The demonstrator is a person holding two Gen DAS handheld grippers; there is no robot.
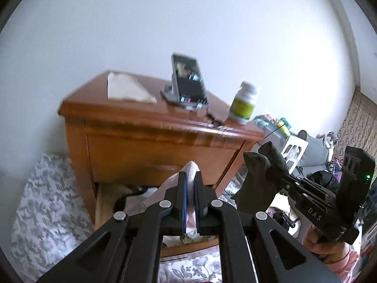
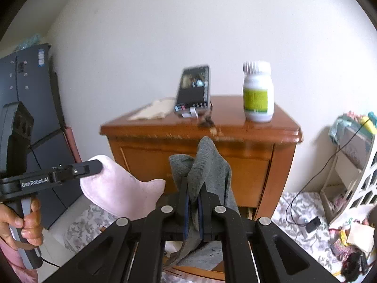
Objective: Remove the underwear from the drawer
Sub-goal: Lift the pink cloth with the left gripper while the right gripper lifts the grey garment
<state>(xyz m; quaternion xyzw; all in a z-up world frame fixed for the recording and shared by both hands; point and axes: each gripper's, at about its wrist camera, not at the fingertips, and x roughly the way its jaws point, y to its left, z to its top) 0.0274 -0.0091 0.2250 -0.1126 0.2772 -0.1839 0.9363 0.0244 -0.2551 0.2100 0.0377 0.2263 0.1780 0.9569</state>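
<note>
My left gripper (image 1: 190, 176) is shut on a pale pink piece of underwear (image 1: 192, 166) and holds it up in front of the wooden nightstand (image 1: 146, 146). In the right wrist view the same pink underwear (image 2: 117, 188) hangs from the left gripper (image 2: 96, 164). My right gripper (image 2: 193, 186) is shut on a grey piece of underwear (image 2: 207, 162), which bunches above the fingers and trails below them. From the left wrist view this grey underwear (image 1: 256, 176) looks dark, pinched in the right gripper (image 1: 280, 176). Below both grippers the bottom drawer (image 1: 106, 195) stands pulled out, with light cloth inside.
On the nightstand top stand a phone on a stand (image 2: 194, 89), a white bottle with a green label (image 2: 258, 92) and a folded beige cloth (image 2: 153, 110). A white shelf unit (image 2: 353, 165), a cable and clutter lie to the right. A dark cabinet (image 2: 30, 99) stands to the left. A floral sheet (image 1: 42, 200) covers the floor.
</note>
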